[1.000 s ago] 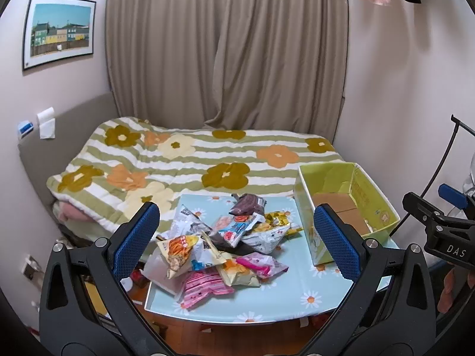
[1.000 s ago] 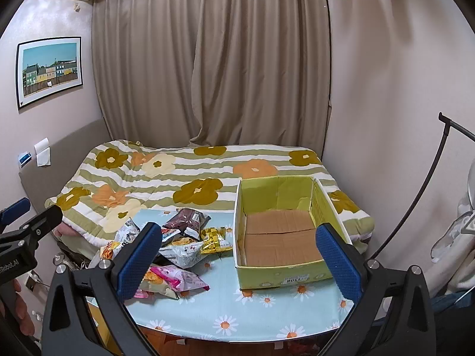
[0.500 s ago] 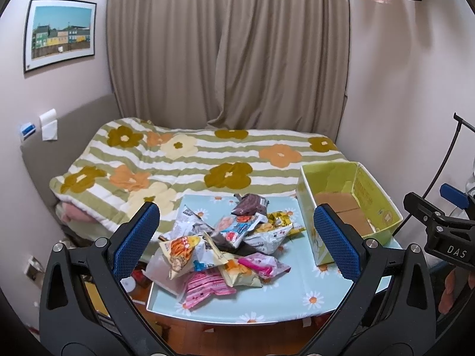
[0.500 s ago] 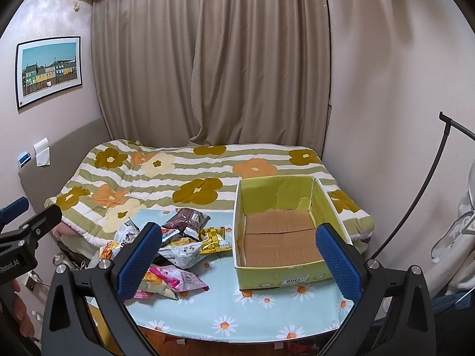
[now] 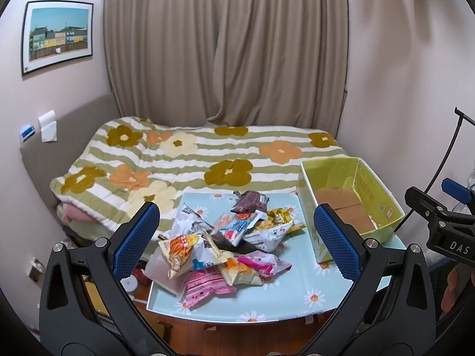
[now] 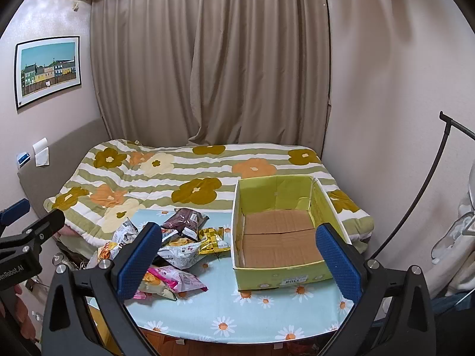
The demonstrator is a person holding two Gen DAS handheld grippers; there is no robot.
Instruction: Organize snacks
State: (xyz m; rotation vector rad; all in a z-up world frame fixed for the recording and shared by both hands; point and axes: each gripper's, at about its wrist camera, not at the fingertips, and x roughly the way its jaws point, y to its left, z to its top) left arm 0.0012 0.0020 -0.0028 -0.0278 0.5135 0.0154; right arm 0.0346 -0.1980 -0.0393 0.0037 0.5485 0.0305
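Note:
A heap of snack packets (image 5: 225, 243) (image 6: 178, 246) lies on the left half of a small table with a light-blue daisy cloth (image 5: 291, 293) (image 6: 267, 314). Among them are a dark brown packet (image 5: 251, 203) (image 6: 185, 221), a gold one (image 6: 213, 238) and a pink one (image 5: 204, 286). An open yellow-green cardboard box (image 5: 377, 207) (image 6: 282, 276) stands on the table's right half, holding nothing. My left gripper (image 5: 237, 237) hovers open in front of the heap. My right gripper (image 6: 239, 255) hovers open in front of the box. Neither holds anything.
A bed with a green-striped flower quilt (image 5: 184, 160) (image 6: 184, 172) lies right behind the table. Beige curtains (image 5: 225, 47) hang at the back. A black stand pole (image 6: 421, 195) leans at the right wall. A framed picture (image 5: 56, 38) hangs on the left.
The left wrist view has shifted slightly: the table, the heap and the box sit a little further right and lower in frame. The right wrist view is nearly unchanged. Both grippers stay open.

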